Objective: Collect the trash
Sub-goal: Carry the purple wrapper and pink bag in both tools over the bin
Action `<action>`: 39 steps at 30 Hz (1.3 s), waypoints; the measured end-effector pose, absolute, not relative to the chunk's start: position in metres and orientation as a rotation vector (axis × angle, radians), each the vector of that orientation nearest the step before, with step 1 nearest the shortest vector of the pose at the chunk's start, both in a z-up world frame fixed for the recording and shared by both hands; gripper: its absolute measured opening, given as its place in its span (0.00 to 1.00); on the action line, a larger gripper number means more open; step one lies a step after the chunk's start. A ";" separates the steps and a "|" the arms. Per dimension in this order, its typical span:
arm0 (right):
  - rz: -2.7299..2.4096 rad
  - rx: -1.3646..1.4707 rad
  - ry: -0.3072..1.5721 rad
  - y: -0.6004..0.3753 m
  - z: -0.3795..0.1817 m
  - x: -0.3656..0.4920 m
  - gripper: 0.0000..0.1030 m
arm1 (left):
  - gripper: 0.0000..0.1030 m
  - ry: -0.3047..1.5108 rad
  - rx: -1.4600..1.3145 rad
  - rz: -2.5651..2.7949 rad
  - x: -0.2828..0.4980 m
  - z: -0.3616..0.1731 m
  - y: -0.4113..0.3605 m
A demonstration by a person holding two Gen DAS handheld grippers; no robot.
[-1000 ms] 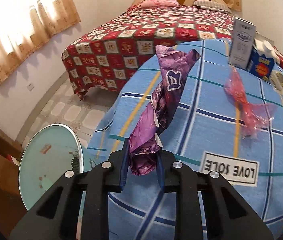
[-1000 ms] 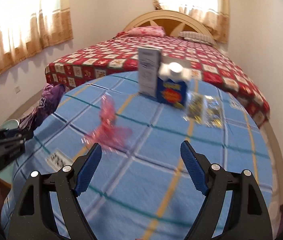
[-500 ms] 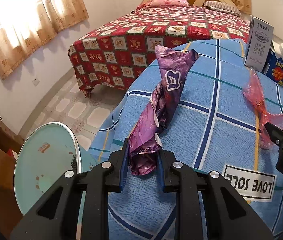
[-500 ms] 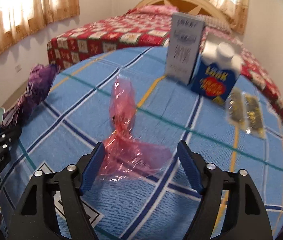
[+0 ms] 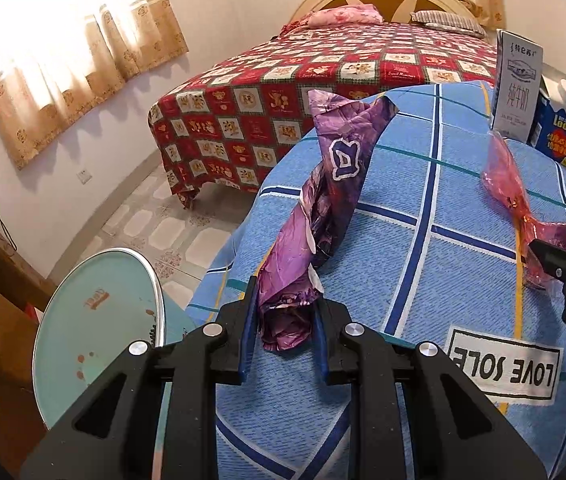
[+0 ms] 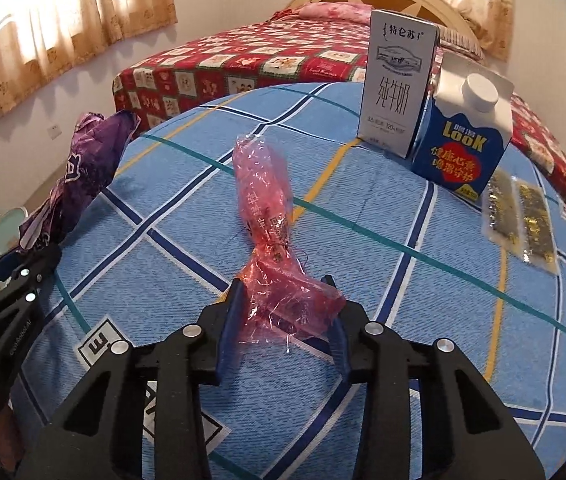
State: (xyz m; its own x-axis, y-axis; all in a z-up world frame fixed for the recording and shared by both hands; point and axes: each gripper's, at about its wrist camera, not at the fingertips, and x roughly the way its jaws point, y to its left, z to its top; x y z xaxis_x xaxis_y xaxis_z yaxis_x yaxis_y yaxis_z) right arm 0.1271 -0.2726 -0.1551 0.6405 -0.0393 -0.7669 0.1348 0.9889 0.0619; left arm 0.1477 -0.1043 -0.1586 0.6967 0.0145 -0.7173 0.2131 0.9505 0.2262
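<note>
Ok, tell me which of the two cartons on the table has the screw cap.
The blue carton, the shorter one with a white round cap on its gabled top. The taller white milk carton to its left has a flat top and no cap.

Glossy crinkled wrappers (image 6: 271, 216) — woven tablecloth (image 6: 423, 320)

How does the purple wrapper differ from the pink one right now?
The purple wrapper is opaque and printed, lying at the table edge; the pink wrapper is see-through film nearer the table's middle, in front of the cartons. The left gripper is shut on the purple one; the right gripper straddles the pink one, jaws seemingly not fully clamped. Both are long, crumpled, and rest on the blue cloth.
</note>
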 end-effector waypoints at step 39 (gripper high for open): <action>-0.011 0.064 0.710 -0.199 -0.107 0.069 0.21 | 0.23 0.811 0.312 -0.136 0.099 -0.125 -0.023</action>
